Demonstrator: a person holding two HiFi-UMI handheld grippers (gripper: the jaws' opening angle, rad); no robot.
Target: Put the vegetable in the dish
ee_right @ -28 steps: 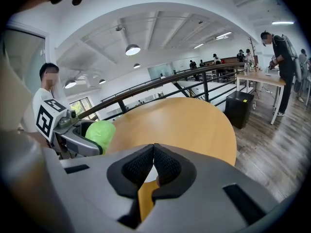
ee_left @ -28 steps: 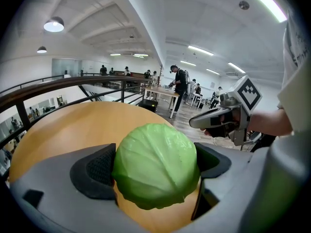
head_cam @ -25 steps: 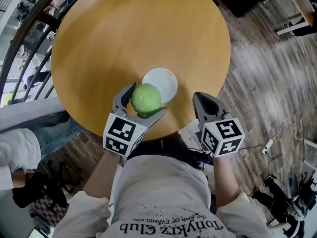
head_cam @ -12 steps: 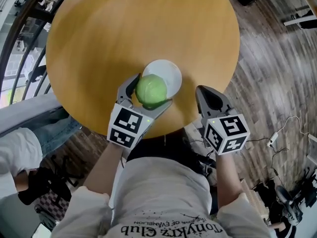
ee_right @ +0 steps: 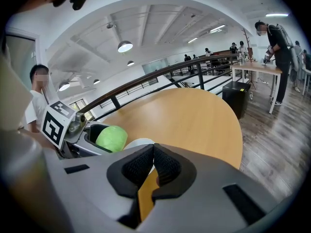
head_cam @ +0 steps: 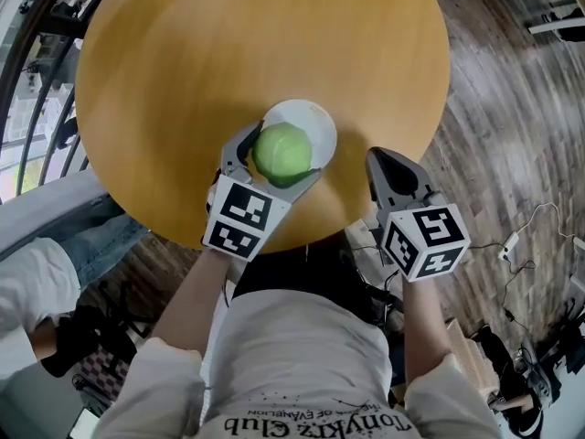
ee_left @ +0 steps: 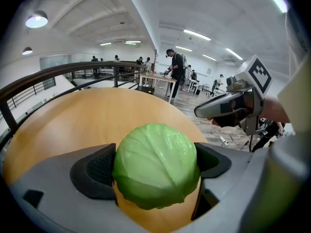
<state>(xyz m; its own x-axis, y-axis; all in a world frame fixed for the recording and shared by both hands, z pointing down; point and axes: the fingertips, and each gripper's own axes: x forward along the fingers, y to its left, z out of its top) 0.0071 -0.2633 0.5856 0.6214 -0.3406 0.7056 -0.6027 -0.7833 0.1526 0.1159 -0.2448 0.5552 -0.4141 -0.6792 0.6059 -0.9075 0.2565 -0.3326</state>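
A round green cabbage is clamped between the jaws of my left gripper, held in the air over the near-left part of a white dish. In the left gripper view the cabbage fills the space between both pads. From the right gripper view the cabbage and the left gripper show at the left, with the dish just behind my jaws. My right gripper is shut and empty, hovering over the table's near right edge.
The round wooden table carries only the dish. A railing curves behind it. A person's legs are at the left. Cables lie on the wood floor at the right.
My left gripper has carried the cabbage forward, from beside the dish's near-left rim to over the dish. The right gripper stays alongside, shut.
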